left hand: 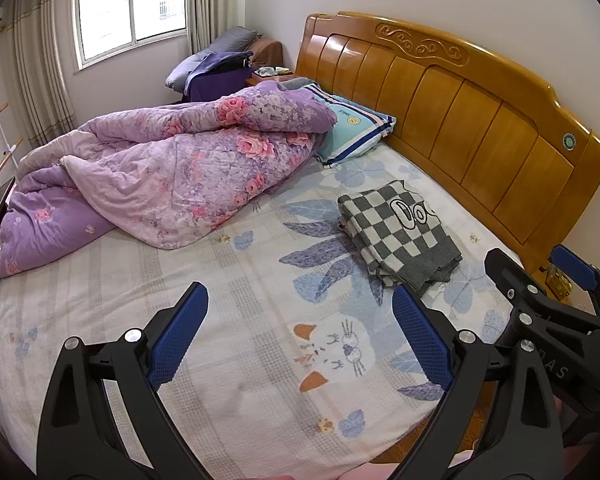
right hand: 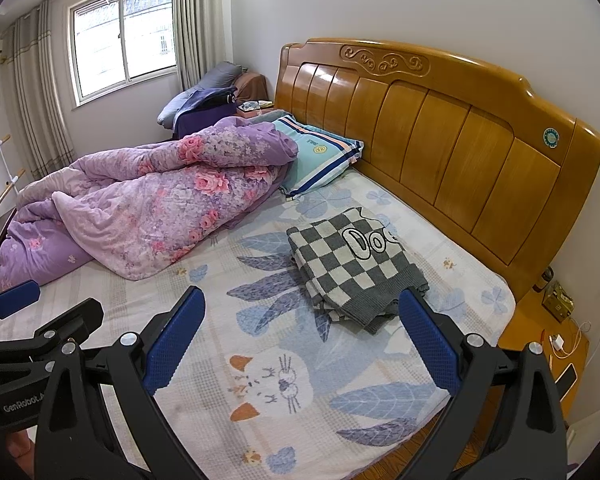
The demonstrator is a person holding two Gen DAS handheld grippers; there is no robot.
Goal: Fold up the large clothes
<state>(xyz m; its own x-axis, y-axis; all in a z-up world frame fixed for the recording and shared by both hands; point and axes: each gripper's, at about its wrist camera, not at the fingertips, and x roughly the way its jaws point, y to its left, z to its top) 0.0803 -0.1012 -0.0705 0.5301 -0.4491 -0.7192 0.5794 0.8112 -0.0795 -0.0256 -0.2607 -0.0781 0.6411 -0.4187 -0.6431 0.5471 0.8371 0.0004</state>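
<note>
Both wrist views above bed (left hand: 220, 280), facing headboard (right hand: 440, 128)

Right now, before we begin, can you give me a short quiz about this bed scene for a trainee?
1. True or false: the checkered sweater lies already folded on the sheet.
2. What lies bunched at the far side of the bed? A) a towel B) the purple quilt C) a coat
3. Fill in: both hand-held grippers, left and right, have their jaws ____ and hold nothing.

Key: 1 true; 2 B; 3 open
</note>
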